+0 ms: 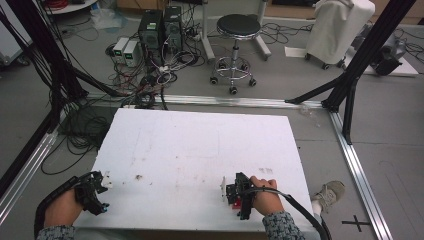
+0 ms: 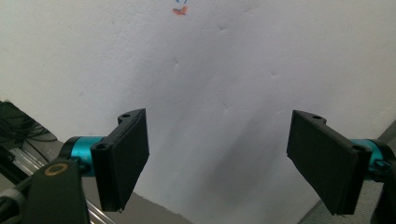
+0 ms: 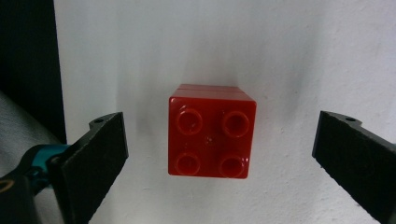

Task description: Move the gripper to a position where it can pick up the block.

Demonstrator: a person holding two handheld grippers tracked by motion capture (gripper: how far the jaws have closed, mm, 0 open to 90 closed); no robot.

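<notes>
Right gripper (image 3: 219, 154) is hovering over the red brick (image 3: 212, 137) near the table's (image 1: 200, 145) front edge, jaws spread, not touching. Left gripper (image 2: 217, 163) is idling, jaws spread, empty. Grasp seemingly not yet made.

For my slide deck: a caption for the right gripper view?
Open right claw poised around a red four-stud brick on the white table.

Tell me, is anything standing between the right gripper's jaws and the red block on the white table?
Nothing visible does. The red plastic four-stud building block sits on the white table, centred in the open gap of the right gripper. Bare table lies between the block and each jaw.
</notes>
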